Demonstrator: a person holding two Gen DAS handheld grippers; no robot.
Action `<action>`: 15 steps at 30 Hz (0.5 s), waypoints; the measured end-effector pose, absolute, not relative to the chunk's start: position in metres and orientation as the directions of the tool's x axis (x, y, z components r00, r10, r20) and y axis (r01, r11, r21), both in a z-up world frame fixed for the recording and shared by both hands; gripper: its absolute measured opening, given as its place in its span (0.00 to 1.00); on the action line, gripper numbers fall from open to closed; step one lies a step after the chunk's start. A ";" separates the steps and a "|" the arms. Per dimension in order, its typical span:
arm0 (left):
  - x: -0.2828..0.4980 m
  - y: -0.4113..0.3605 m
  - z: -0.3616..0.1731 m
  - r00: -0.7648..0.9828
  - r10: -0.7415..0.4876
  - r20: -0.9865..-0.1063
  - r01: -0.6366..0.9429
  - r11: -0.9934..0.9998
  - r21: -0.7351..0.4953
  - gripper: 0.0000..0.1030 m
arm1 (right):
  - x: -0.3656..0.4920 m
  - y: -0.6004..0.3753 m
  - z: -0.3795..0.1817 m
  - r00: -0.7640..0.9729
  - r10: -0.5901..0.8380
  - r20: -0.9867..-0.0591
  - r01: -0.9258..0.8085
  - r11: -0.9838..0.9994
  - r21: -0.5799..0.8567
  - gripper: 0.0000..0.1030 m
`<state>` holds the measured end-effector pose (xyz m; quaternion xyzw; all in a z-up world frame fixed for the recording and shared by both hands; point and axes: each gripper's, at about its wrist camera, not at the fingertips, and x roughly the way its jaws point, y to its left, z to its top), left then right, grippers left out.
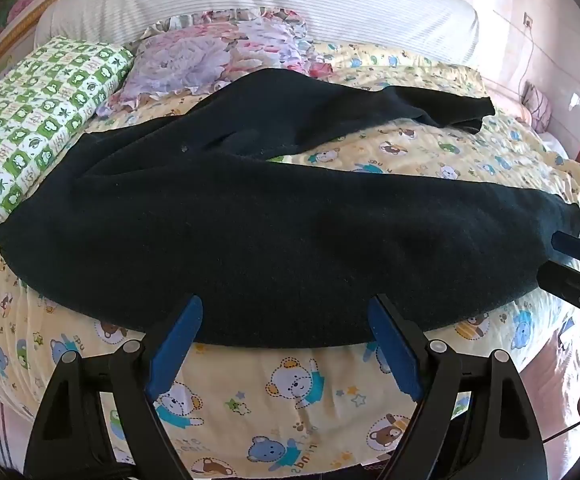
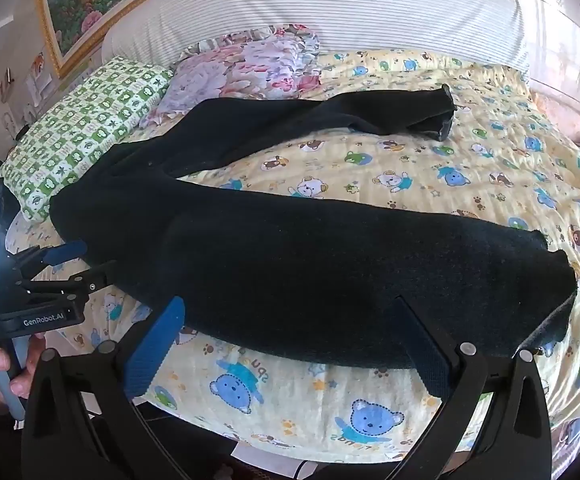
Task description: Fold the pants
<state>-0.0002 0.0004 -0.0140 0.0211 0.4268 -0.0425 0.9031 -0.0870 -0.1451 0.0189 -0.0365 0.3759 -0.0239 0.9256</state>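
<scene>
**Both grippers poised at the near leg**

Left wrist view: the left gripper (image 1: pixel 286 316) has its fingers apart, and the dark pants (image 1: pixel 250 220) lie spread on the bed (image 1: pixel 290 400) just ahead of the tips.

Right wrist view: the right gripper (image 2: pixel 290 320) is likewise spread wide at the near leg's edge. Pinch both layers before lifting it over the far leg.

Black pants (image 1: pixel 274 232) lie on a pale yellow bedsheet (image 1: pixel 282 392) printed with blue, white and brown cartoon bears, ahead of the blue-padded black left gripper (image 1: pixel 286 316), beyond them a green-and-white checked pillow (image 1: pixel 30 136) and a pink-lilac floral pillow (image 1: pixel 210 52).
</scene>
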 end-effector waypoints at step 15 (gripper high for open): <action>0.002 0.002 -0.016 0.624 -0.070 -0.779 0.098 0.995 -0.011 0.83 | -0.087 -0.148 0.019 0.716 -0.075 -0.694 0.015 0.996 -0.092 1.00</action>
